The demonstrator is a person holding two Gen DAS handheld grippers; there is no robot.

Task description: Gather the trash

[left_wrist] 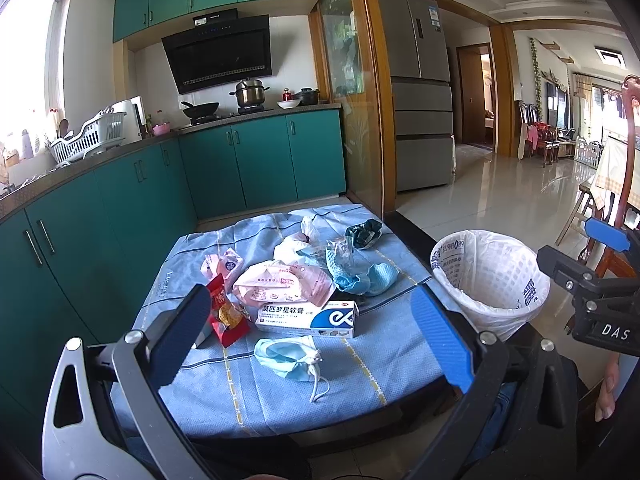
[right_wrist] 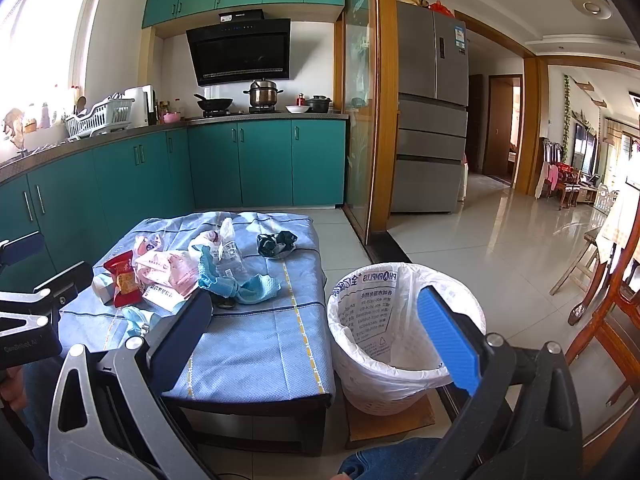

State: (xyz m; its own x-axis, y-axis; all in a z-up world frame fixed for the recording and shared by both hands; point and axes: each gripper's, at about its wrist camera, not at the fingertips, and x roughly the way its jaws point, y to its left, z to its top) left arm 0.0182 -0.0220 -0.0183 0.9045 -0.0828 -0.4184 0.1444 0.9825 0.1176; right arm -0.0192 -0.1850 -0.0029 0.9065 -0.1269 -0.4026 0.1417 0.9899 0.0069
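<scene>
Left wrist view: my left gripper (left_wrist: 312,332) hangs over the near edge of the low table (left_wrist: 256,396), fingers spread wide, nothing between them. All the trash I can see sits on the blue cloth. Nearest is a crumpled face mask (left_wrist: 289,360), lying apart from the rest. Just beyond it is a white-and-blue medicine box (left_wrist: 308,319), with a red snack wrapper (left_wrist: 225,316) to its left. Behind those are a pink plastic packet (left_wrist: 280,285), a blue rag (left_wrist: 360,276) tangled with clear plastic, and a dark crumpled wrapper (left_wrist: 364,233) toward the far edge. The lined waste basket (left_wrist: 486,280) stands on the floor just beside the table's right side. The right gripper (left_wrist: 592,284) shows at the frame's right edge; from this angle I cannot tell how its fingers stand.

Right wrist view: the right gripper (right_wrist: 320,332) is also spread and empty, held between the table corner and the waste basket (right_wrist: 400,328). Looking down into the basket, the liner bag (right_wrist: 372,304) appears bare; I see no trash in the visible part, though the bottom is partly hidden.

Judgement: collection has barely begun or not begun. Every piece is left to move. The face mask (right_wrist: 136,318) looks the easiest first pick.
</scene>
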